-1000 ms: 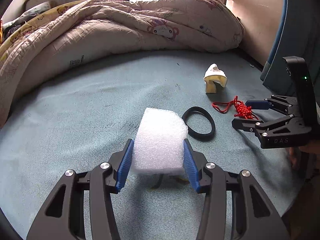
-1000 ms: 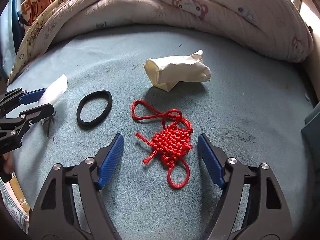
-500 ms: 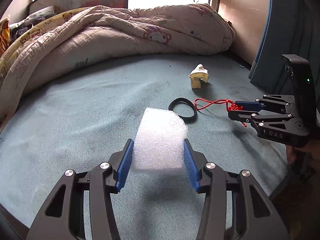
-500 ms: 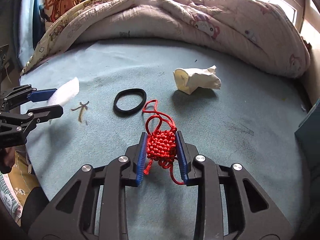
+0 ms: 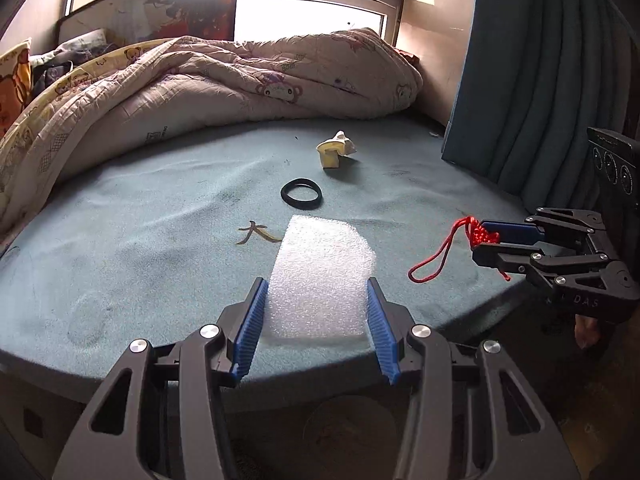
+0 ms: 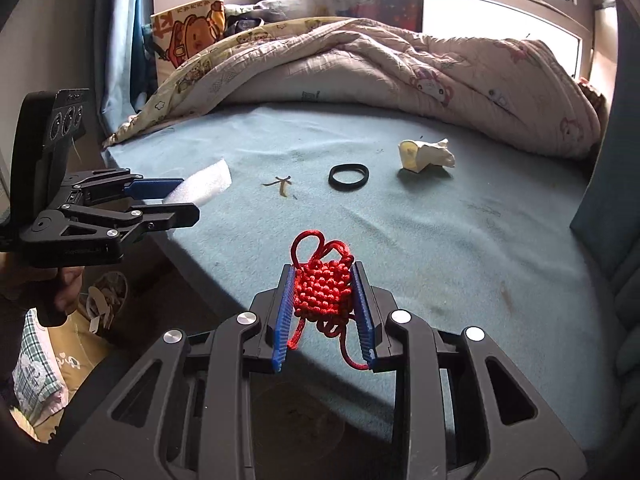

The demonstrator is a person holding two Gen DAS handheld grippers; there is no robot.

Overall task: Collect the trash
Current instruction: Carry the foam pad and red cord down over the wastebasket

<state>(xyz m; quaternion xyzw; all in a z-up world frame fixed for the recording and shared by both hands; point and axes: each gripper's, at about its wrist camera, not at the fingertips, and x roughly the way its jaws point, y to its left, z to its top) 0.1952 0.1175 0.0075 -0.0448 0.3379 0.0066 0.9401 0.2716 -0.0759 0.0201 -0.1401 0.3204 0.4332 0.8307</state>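
Observation:
My left gripper is shut on a white foam sheet and holds it above the near edge of the bed; it also shows in the right wrist view. My right gripper is shut on a red knotted cord, lifted off the bed; its loop hangs out in the left wrist view. On the blue sheet lie a black hair band, a crumpled cream paper wad and a small banana-peel scrap.
A bunched quilt fills the far side of the bed. A dark blue curtain hangs at the right. Below the bed edge sit a round bin and a bag with scraps.
Both grippers have pulled back and up from the bed, each still holding its item. The banana-peel scrap, earlier under the foam, now lies exposed on the sheet.

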